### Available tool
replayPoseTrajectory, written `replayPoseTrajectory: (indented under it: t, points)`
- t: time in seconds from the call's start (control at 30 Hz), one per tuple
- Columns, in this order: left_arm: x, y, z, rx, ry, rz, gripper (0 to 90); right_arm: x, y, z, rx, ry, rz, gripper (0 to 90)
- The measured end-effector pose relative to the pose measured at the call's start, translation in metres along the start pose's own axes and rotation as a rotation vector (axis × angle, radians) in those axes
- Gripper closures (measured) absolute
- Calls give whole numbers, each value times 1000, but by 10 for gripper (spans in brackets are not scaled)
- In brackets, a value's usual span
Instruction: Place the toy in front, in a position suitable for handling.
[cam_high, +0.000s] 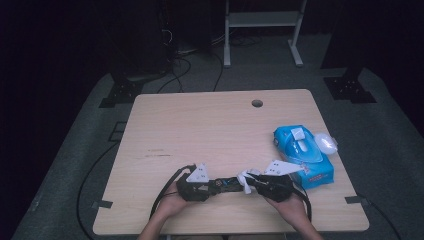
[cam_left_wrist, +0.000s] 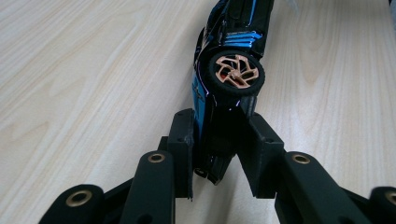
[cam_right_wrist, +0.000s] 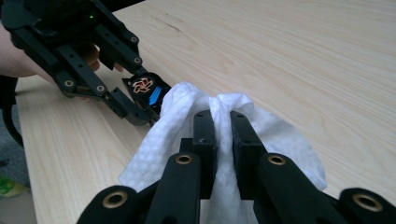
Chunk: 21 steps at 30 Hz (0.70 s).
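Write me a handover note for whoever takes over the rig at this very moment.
Left gripper: shut on the toy car, held just above the table.
Right gripper: shut on a bunched white wipe, pressed against the car's end.
Wipes pack: at the table's right side, beside the right hand.
Done: wipe pulled, car gripped.
Left: probably wiping the car's body and setting both down.

Glossy plastic toy car (cam_left_wrist: 233, 51); soft embossed white wipe (cam_right_wrist: 224, 140); matt pale wood table (cam_left_wrist: 93, 70)

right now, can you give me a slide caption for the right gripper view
Right gripper pinches a white wipe against a blue toy car held by the left gripper over the wooden table.
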<state>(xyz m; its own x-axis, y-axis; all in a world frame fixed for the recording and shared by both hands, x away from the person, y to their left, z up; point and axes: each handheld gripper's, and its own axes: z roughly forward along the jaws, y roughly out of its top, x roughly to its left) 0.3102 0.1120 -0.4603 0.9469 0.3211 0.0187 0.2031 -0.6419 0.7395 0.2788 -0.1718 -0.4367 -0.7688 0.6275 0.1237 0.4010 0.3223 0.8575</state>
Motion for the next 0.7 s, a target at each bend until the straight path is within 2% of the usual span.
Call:
replayPoseTrajectory:
  t: [0.1,0.3,0.33,0.43,0.47,0.5,0.7]
  points:
    - [7,1,1,4,7,-33,644,-1,2,5,-6,2,13,824]
    - [9,-1,1,-12,1,-48,637,-1,2,6,-10,10,16,825]
    - [8,-2,1,-17,-3,-43,639,-1,2,6,-7,10,16,825]
    - [9,-3,0,-24,-25,-64,631,-1,1,4,-9,16,10,826]
    - [10,-3,-1,-32,-35,-77,631,-1,1,4,-9,16,10,826]
    - [12,-5,-3,-69,-67,-120,580,-1,1,4,-7,18,6,826]
    - [11,-6,-7,-80,-65,-129,584,1,-1,3,-8,21,0,826]
